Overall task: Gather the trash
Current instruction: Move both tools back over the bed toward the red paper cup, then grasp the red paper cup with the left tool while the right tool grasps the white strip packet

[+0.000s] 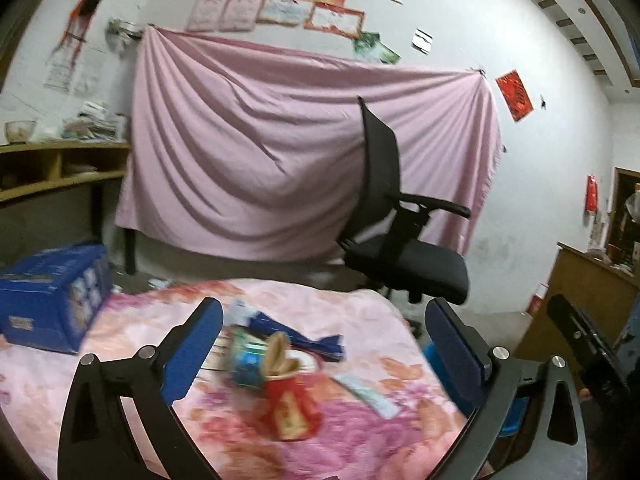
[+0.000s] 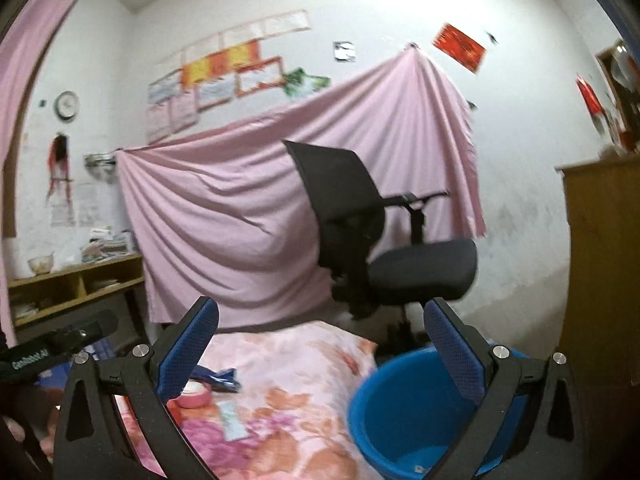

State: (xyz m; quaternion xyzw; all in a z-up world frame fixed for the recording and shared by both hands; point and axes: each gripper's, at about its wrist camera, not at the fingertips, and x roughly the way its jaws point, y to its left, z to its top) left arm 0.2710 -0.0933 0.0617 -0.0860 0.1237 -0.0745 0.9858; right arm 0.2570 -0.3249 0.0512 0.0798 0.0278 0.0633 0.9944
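Observation:
My left gripper (image 1: 324,306) is open and empty above a table covered by a pink floral blanket (image 1: 360,440). Between and beyond its fingers lie a red box with its lid open (image 1: 292,410), a blue-green can (image 1: 248,364), a dark blue wrapper (image 1: 298,336) and a pale sachet (image 1: 370,398), all blurred. My right gripper (image 2: 320,305) is also open and empty, held level over the blanket's right edge. A blue bucket (image 2: 396,412) stands just below its right finger. The dark blue wrapper (image 2: 222,378), the sachet (image 2: 233,424) and a pink round item (image 2: 194,394) lie by its left finger.
A blue carton (image 1: 52,304) sits at the blanket's left. Beyond the table stands a black office chair (image 1: 400,240) in front of a hanging pink sheet (image 1: 248,152). There are wooden shelves (image 1: 60,168) at the left and a wooden cabinet (image 2: 604,260) at the right.

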